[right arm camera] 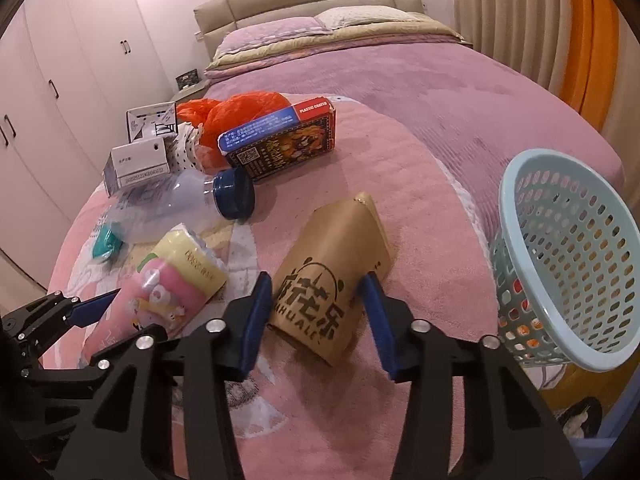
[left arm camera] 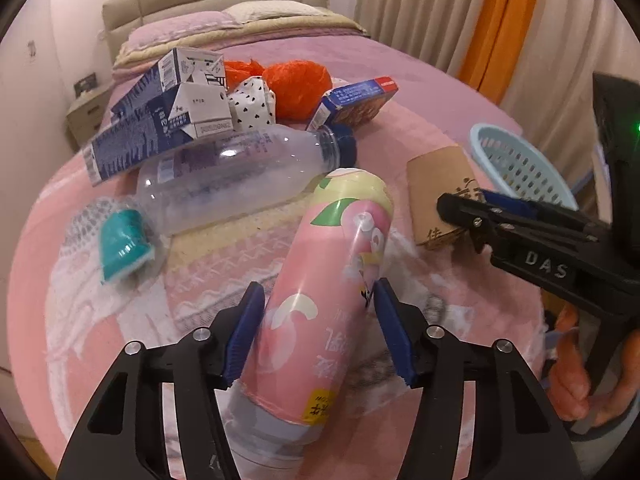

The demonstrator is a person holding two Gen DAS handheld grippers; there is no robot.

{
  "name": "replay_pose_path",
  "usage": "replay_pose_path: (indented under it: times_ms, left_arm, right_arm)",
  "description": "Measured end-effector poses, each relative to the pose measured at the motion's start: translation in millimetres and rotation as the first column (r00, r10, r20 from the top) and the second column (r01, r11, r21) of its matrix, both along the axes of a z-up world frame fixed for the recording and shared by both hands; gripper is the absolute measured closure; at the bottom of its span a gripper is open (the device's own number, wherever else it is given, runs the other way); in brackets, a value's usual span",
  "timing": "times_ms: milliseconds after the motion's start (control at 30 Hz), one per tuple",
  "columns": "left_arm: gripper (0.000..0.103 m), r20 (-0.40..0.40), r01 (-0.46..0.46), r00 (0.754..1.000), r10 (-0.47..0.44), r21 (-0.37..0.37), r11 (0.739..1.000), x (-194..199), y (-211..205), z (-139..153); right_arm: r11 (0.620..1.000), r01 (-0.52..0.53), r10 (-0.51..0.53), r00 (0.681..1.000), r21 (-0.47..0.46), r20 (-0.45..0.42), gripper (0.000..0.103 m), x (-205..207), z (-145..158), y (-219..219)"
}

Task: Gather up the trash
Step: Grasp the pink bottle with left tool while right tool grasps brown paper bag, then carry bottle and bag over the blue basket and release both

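A pink peach-print bottle (left arm camera: 324,292) lies on the pink blanket, between the blue pads of my left gripper (left arm camera: 316,328); the pads touch its sides. It also shows in the right wrist view (right arm camera: 160,292). My right gripper (right arm camera: 316,320) has its jaws around a flattened brown paper bag (right arm camera: 332,272), with a small gap on the right side. That bag shows in the left wrist view (left arm camera: 440,196) with the right gripper's tip on it. A light blue mesh basket (right arm camera: 568,256) stands at the right.
Further back lie a clear bottle with a blue cap (left arm camera: 240,176), white and blue cartons (left arm camera: 160,120), an orange plastic bag (left arm camera: 300,80), a blue-red card box (right arm camera: 280,140) and a teal lid (left arm camera: 124,240). A bed with purple cover (right arm camera: 440,80) stretches behind.
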State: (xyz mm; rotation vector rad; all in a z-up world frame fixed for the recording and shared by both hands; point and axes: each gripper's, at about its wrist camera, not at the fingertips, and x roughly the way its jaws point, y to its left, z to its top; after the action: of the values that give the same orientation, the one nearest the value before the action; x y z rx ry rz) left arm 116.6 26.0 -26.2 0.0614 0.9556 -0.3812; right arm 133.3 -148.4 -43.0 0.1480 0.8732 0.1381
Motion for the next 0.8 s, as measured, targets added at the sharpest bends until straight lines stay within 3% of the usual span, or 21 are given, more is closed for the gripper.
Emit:
replay_pose_path:
  times_ms: [133,433,800]
  left_arm:
    - [0.052,-0.007,-0.011,1.000,0.011,-0.094,0.996,-5.6,3.1,0.6]
    - [0.053,0.052,0.009,0.999,0.001,-0.195,0.981,-12.2,-11.9,24.3]
    - [0.055,0.153,0.150,0.982,-0.114,-0.252,0.956,5.2,-100.0,63.1]
  right_arm:
    - [0.999,-0.049,0.049,0.998,0.016,0.039,0.079,-12.8,8.3,-4.1]
    - [0.999,-0.041,0.039,0.991,0.015,0.131,0.080,-36.1,37.0,-24.8]
    - [0.993,0.113,-0.119,0.964,0.039,0.236,0.080,-53.2,72.0,-111.3]
